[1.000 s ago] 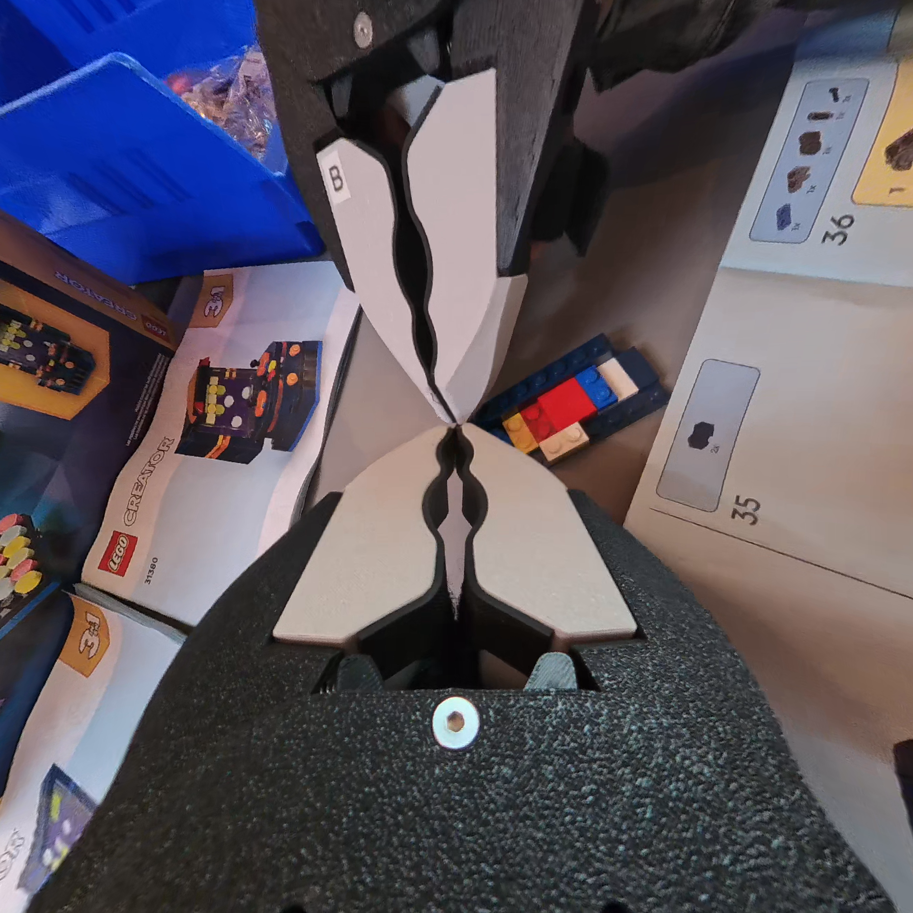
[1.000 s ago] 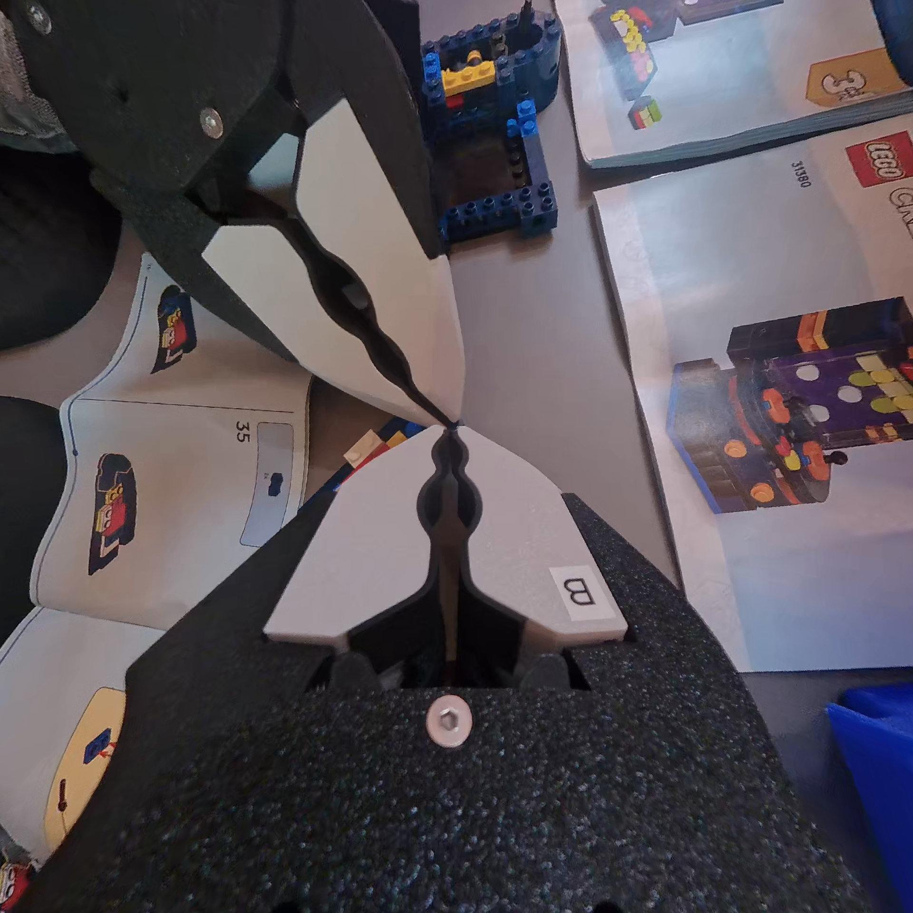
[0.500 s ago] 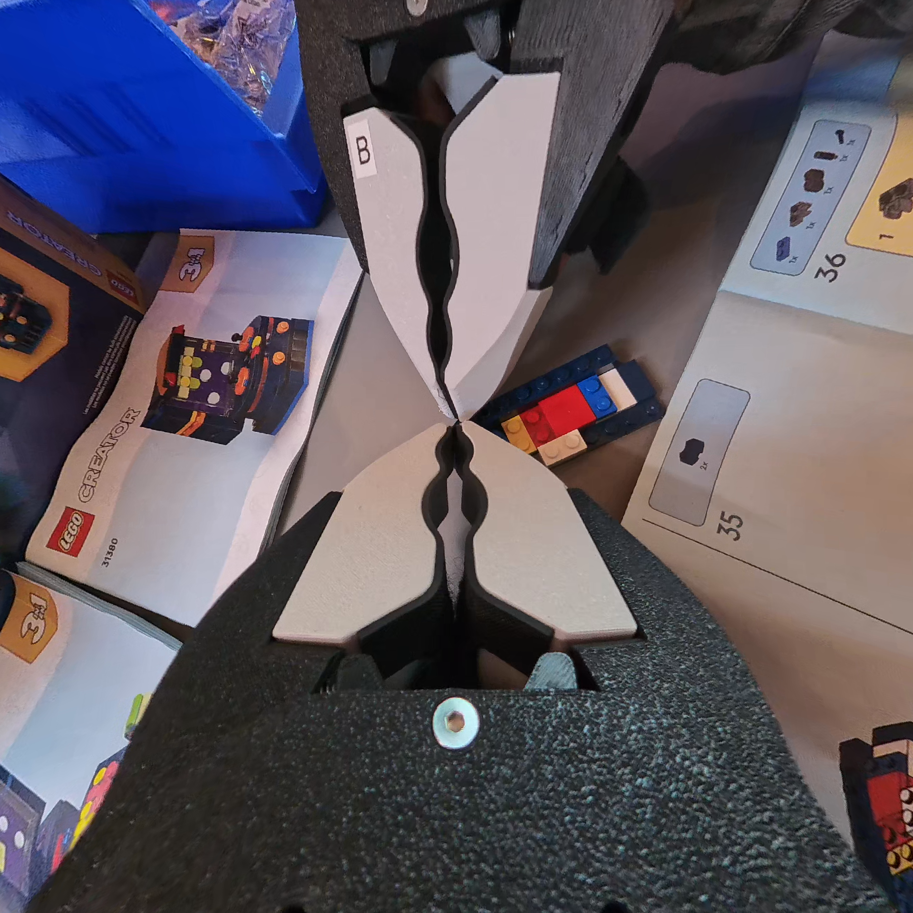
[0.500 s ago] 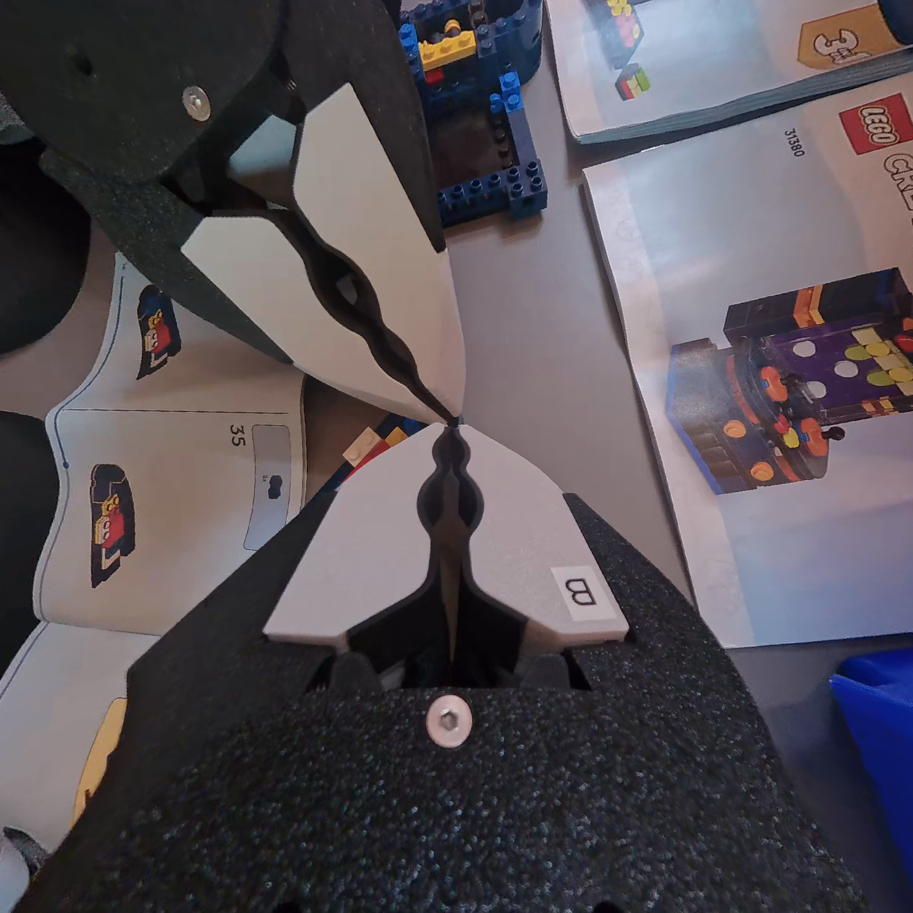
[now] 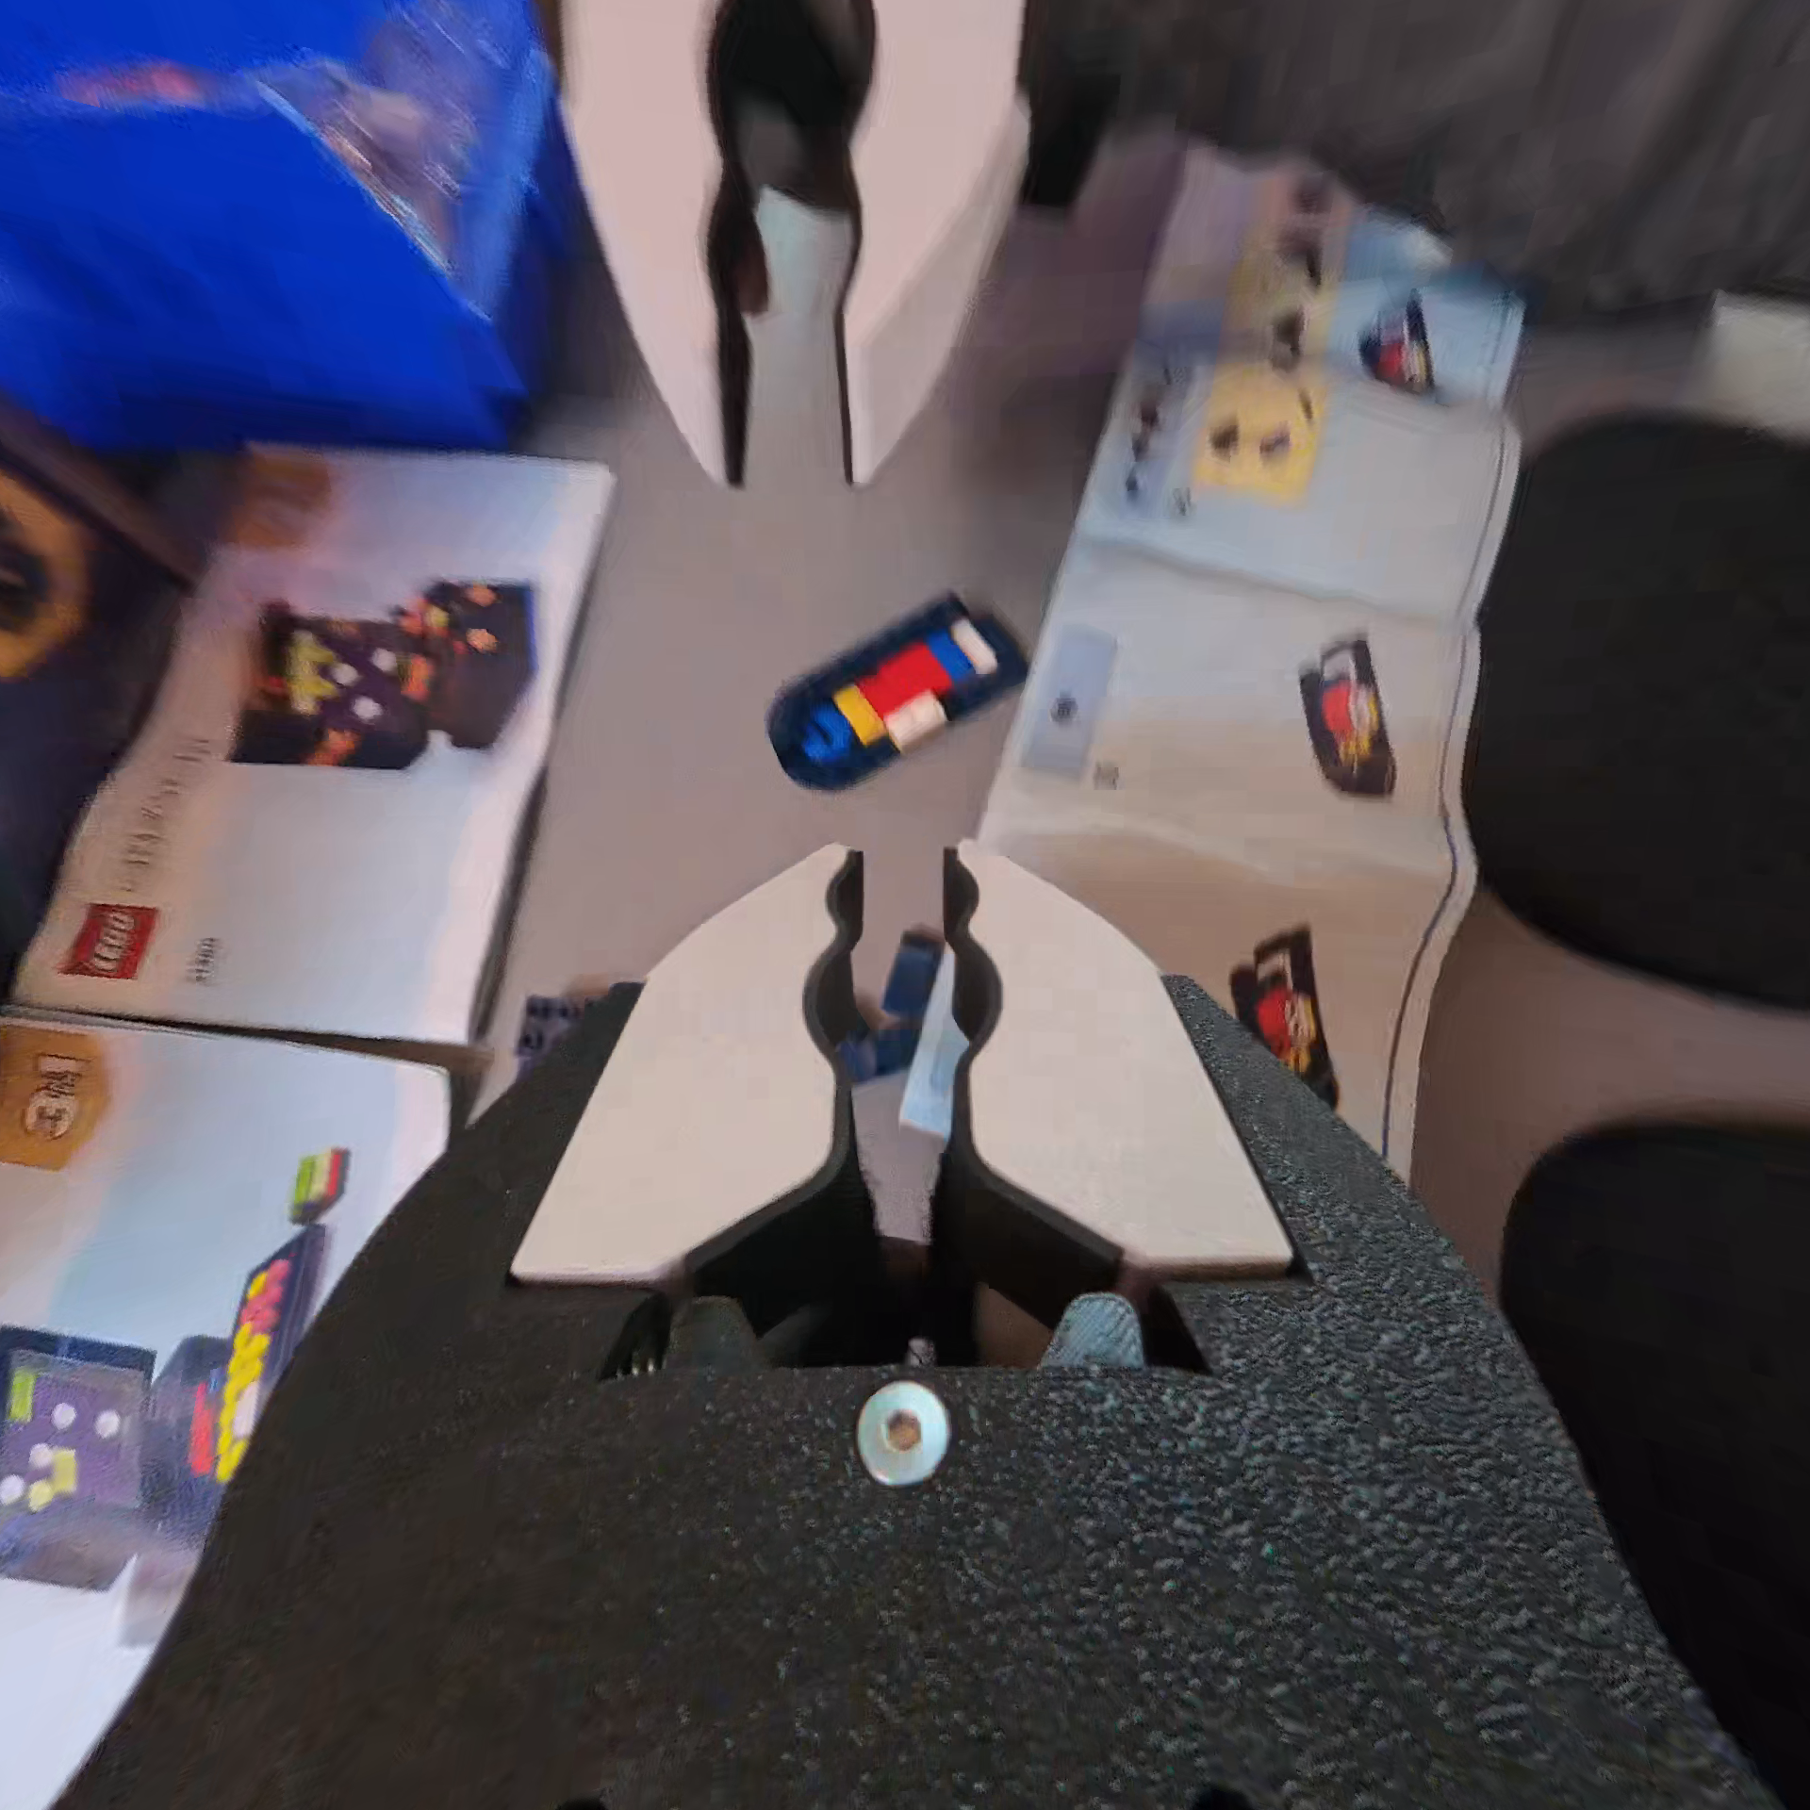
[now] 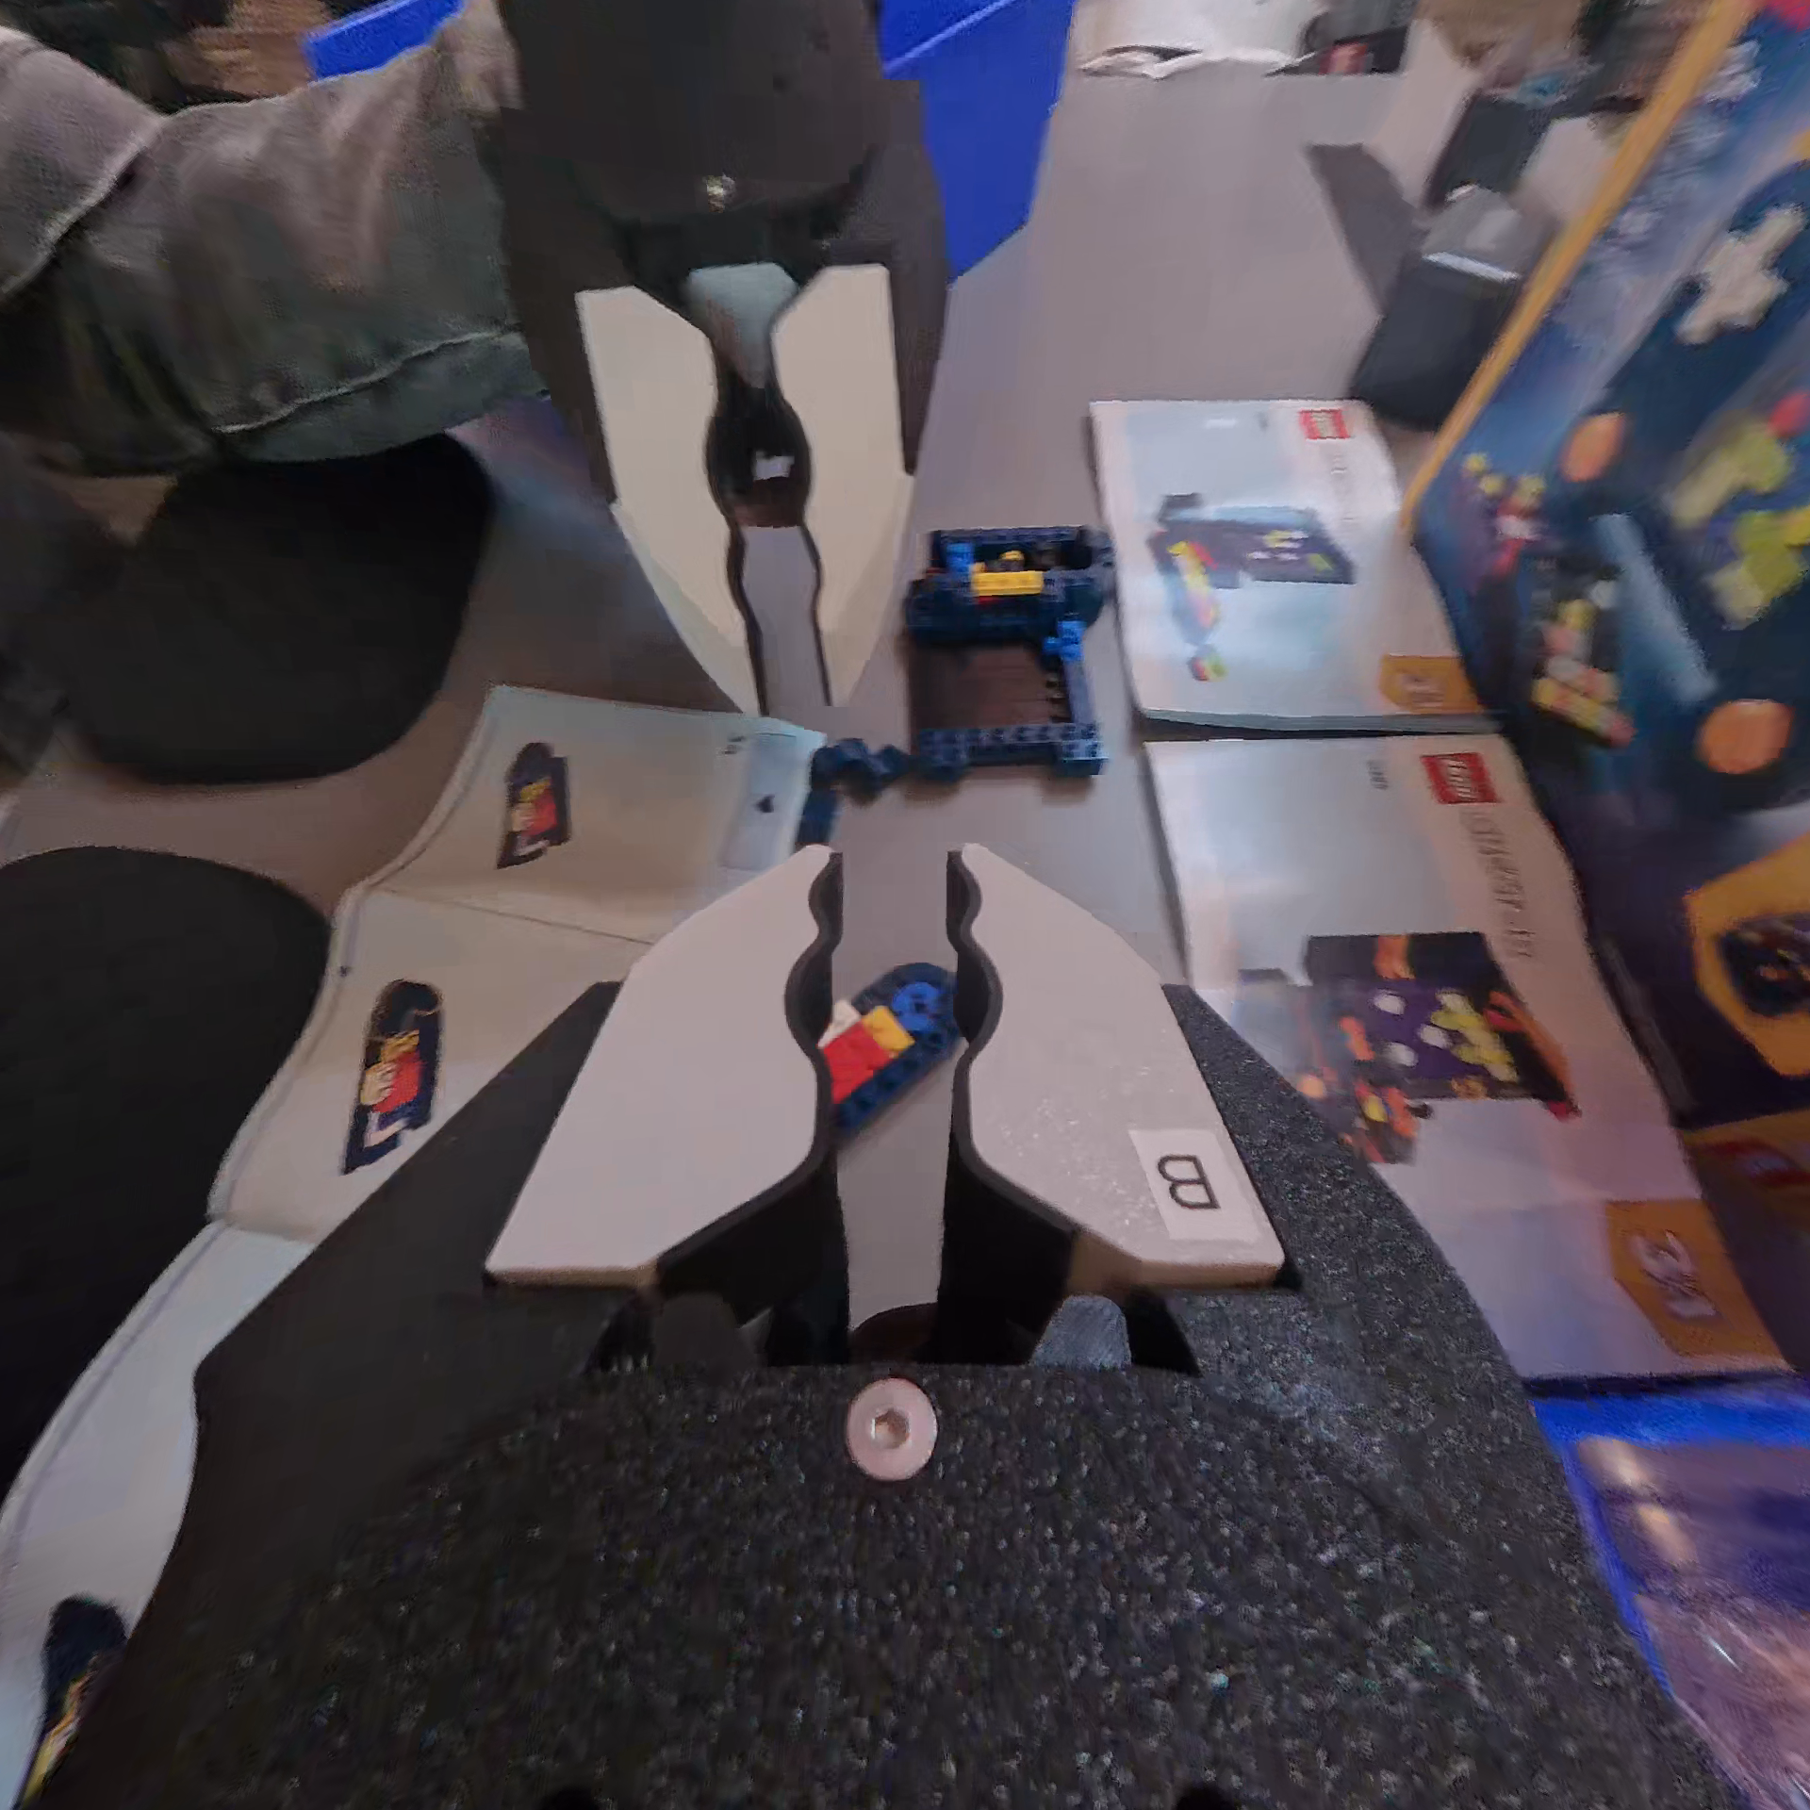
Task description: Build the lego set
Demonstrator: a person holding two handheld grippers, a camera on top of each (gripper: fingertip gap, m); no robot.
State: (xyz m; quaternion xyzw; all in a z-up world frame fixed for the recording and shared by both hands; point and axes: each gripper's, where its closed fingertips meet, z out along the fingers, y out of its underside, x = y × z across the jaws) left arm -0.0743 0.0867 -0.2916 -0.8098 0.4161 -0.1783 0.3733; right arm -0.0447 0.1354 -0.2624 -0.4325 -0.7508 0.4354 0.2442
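Observation:
My left gripper (image 5: 901, 862) is open and holds nothing. My right gripper (image 6: 893, 862) is open and holds nothing. They face each other tip to tip with a gap between them; the right gripper also shows in the left wrist view (image 5: 788, 480), and the left gripper in the right wrist view (image 6: 793, 700). A small dark blue brick plate (image 5: 896, 690) with red, yellow, blue and white bricks lies flat on the grey table between them. In the right wrist view the plate (image 6: 886, 1043) shows through my finger gap, untouched. Both views are blurred.
A blue brick frame build (image 6: 1009, 656) and loose dark blue pieces (image 6: 857, 764) lie beyond my right fingertips. An open instruction booklet (image 5: 1224, 686), closed booklets (image 6: 1273, 558), a set box (image 6: 1665, 490) and a blue bin (image 5: 245, 225) ring the area. A person's sleeve (image 6: 245, 245) is far left. Across from one pair of fingers to the other is roughly 7 cm. The plate (image 6: 886, 1043) is about equally far from each gripper, around 9 cm. It is also in sight in the left wrist view (image 5: 859, 692).
Both grippers were shut with their tips touching each other. Now both have opened a little and drawn apart, and both views have swung back and show more of the table.

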